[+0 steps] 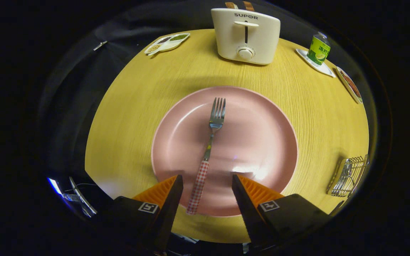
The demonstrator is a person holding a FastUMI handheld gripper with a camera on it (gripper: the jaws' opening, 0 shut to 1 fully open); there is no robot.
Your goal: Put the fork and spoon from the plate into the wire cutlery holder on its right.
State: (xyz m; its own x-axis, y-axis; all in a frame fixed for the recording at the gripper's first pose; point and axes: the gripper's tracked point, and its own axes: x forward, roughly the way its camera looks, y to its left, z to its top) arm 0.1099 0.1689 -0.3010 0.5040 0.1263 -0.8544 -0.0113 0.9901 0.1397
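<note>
Checked fork (210, 149) handle between wide-open, empty gripper (206, 181) fingers, on pink plate (262, 142).

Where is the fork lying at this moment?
The fork lies on the pink plate, tines toward the toaster, its checked handle between the open claw's fingers. The wire cutlery holder stands right of the plate.

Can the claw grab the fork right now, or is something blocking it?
Probably yes. The claw is open, and the fork lies alone on the pink plate, its checked handle already between the two fingers. Nothing sits on or beside it, so the way looks free.
</note>
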